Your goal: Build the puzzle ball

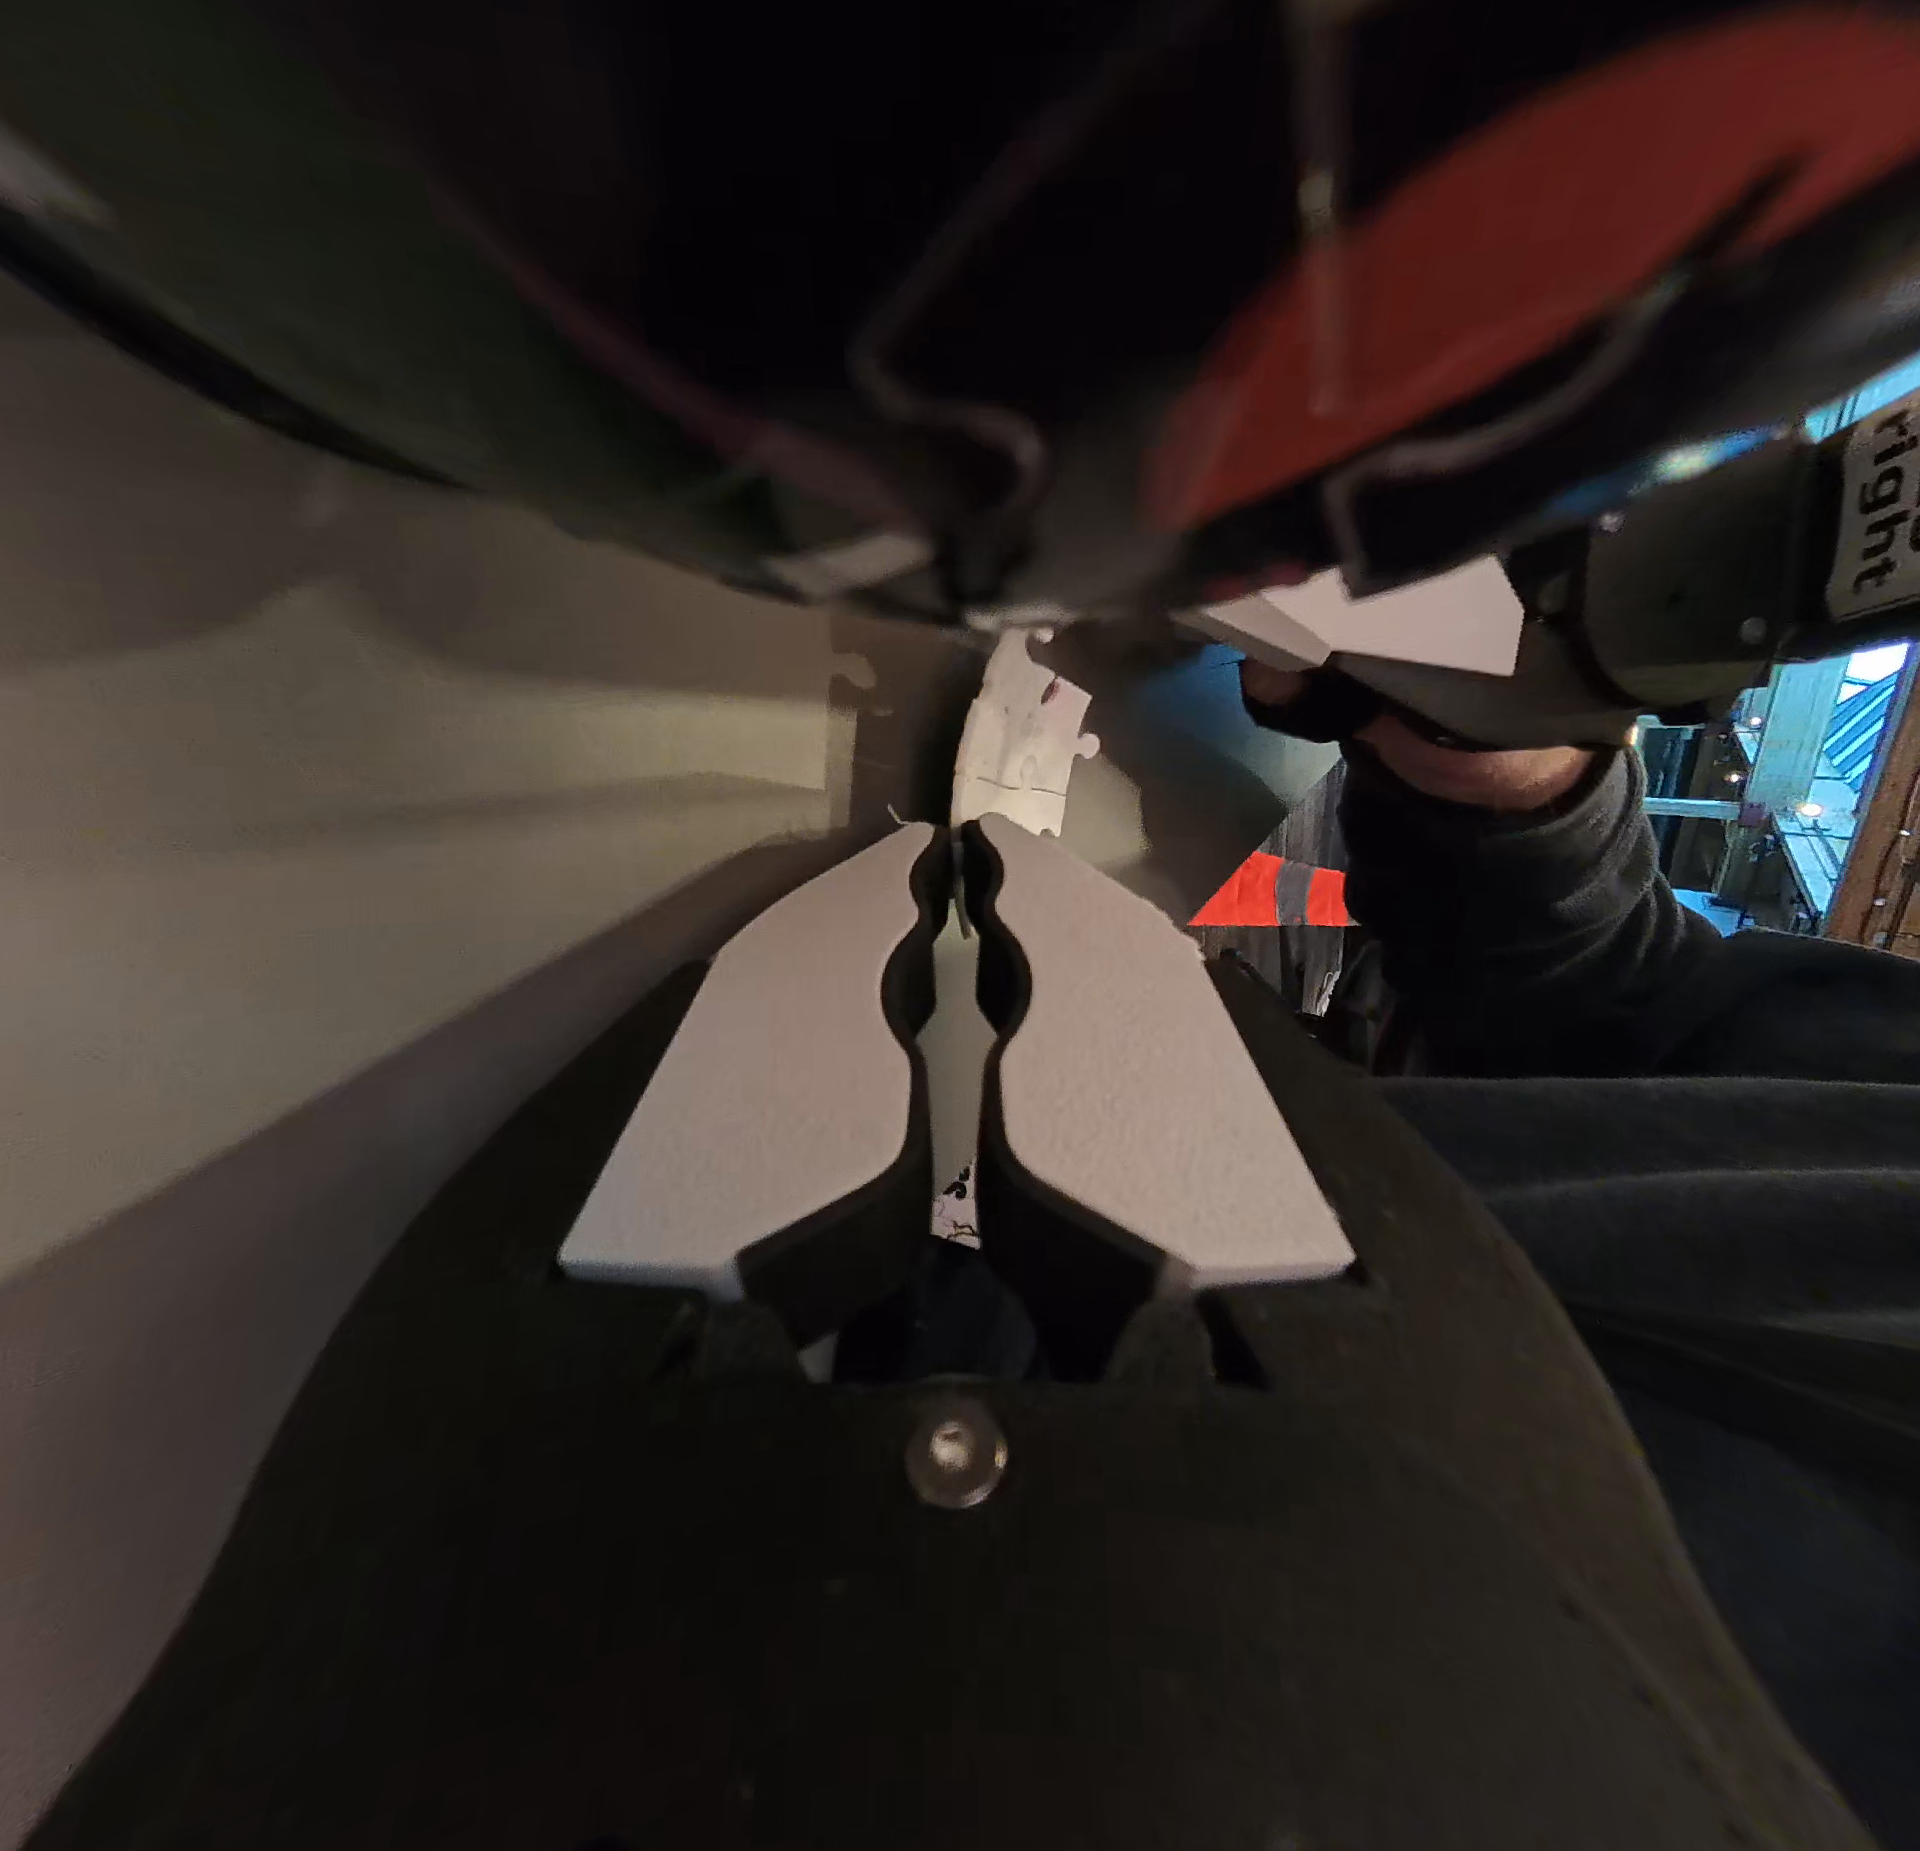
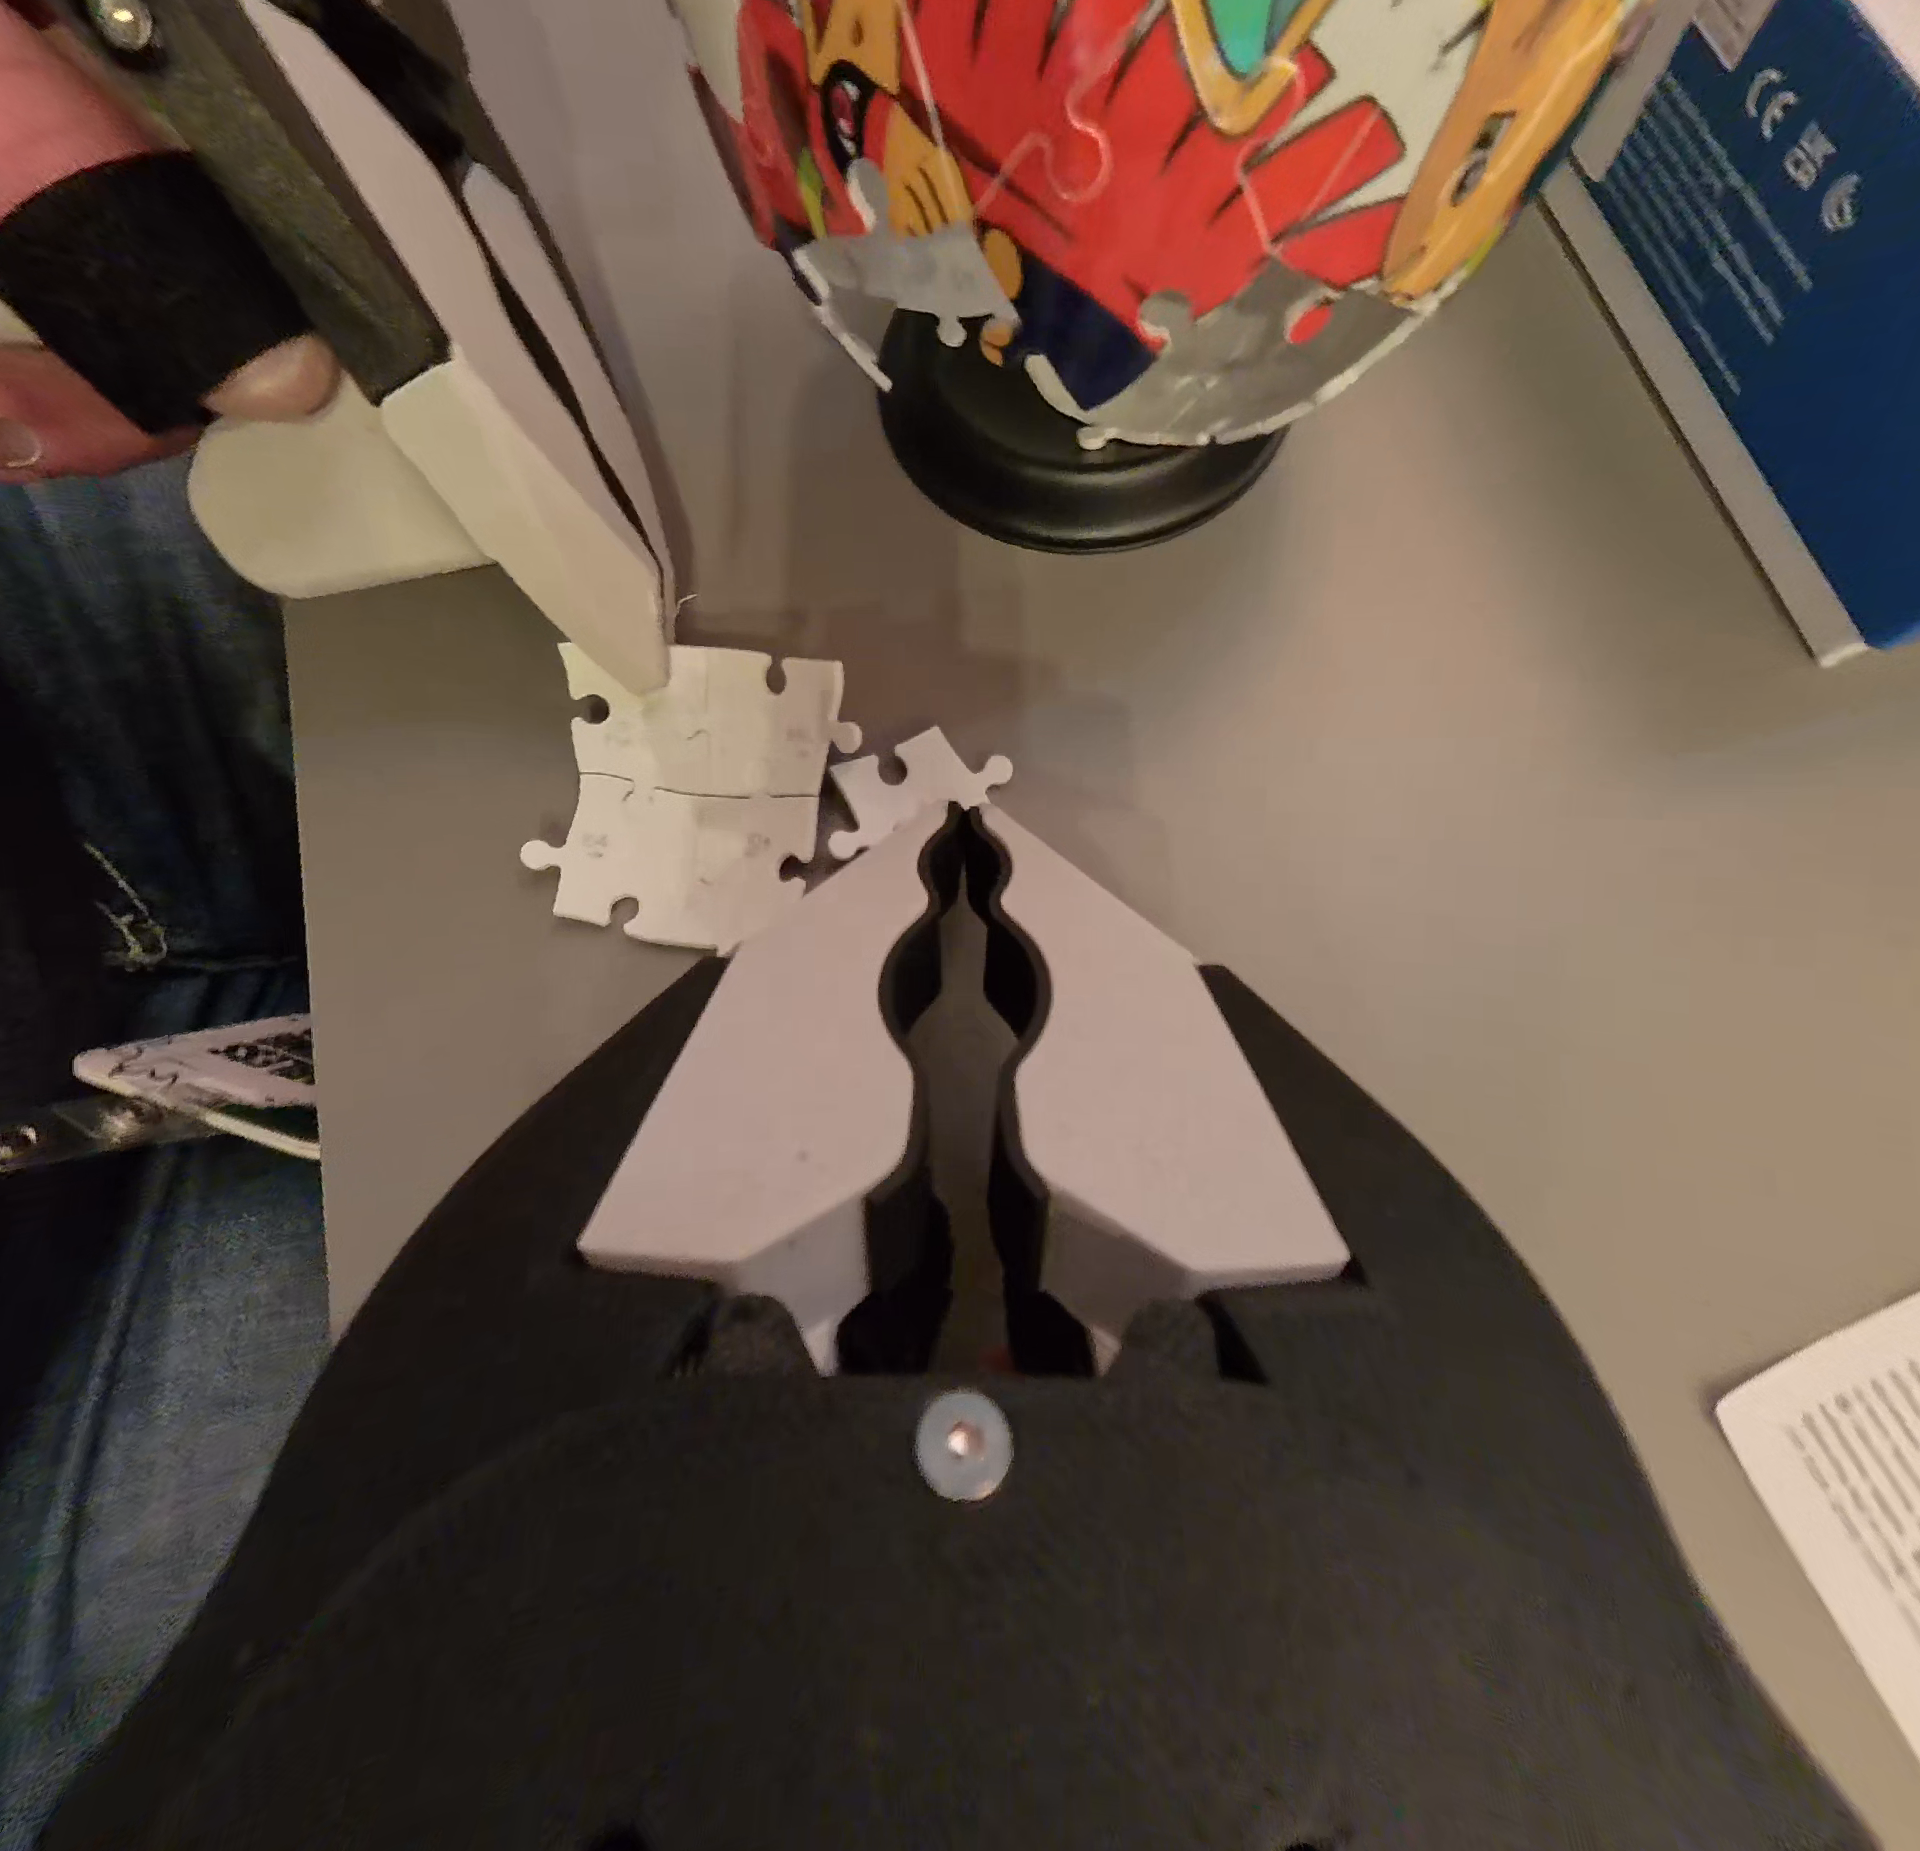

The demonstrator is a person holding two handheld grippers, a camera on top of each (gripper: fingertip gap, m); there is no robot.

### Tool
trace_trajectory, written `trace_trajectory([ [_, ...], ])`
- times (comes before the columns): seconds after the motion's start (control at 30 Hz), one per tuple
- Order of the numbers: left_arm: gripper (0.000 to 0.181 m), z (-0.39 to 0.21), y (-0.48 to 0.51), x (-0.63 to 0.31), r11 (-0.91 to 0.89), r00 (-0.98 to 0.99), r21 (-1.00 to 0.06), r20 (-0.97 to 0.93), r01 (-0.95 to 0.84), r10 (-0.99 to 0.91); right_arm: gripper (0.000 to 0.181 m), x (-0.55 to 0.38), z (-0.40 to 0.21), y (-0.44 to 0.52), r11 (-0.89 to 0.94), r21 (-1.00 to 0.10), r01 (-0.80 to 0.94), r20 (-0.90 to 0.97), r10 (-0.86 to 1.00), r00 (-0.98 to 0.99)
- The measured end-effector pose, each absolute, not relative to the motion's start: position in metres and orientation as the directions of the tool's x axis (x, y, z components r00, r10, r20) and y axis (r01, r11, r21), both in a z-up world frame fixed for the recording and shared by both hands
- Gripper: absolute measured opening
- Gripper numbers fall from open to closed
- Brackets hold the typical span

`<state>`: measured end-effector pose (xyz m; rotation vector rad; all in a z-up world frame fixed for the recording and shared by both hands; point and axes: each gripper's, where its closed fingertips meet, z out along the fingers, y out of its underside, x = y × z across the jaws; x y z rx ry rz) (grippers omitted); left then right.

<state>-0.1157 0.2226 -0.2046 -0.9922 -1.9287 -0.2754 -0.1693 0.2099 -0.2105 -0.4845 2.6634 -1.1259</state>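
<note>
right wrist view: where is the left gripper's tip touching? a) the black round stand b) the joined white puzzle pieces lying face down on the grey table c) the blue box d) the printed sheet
b: the left gripper has its tip down on the upper left corner of the joined white puzzle pieces on the grey table, away from the black round stand.
</note>
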Motion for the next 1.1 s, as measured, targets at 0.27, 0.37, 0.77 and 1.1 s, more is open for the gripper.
trace_trajectory([
  [0.27, 0.002, -0.205, 0.221, -0.117, 0.635, -0.252, -0.183, 0.809, 0.751, 0.531, 0.000, -0.161, -0.211, 0.208, 0.579, -0.731, -0.362, -0.003, -0.534, -0.846],
  [0.37, 0.002, -0.205, 0.221, -0.117, 0.630, -0.254, -0.167, 0.815, 0.758, 0.521, 0.000, -0.162, -0.200, 0.204, 0.541, -0.762, -0.355, 0.011, -0.537, -0.843],
  [0.77, 0.002, -0.206, 0.221, -0.116, 0.615, -0.259, -0.145, 0.815, 0.775, 0.518, 0.000, -0.164, -0.212, 0.213, 0.557, -0.732, -0.392, 0.033, -0.546, -0.837],
  [1.1, 0.002, -0.209, 0.224, -0.116, 0.615, -0.261, -0.136, 0.819, 0.777, 0.511, 0.000, -0.157, -0.200, 0.218, 0.476, -0.754, -0.452, 0.092, -0.605, -0.791],
])
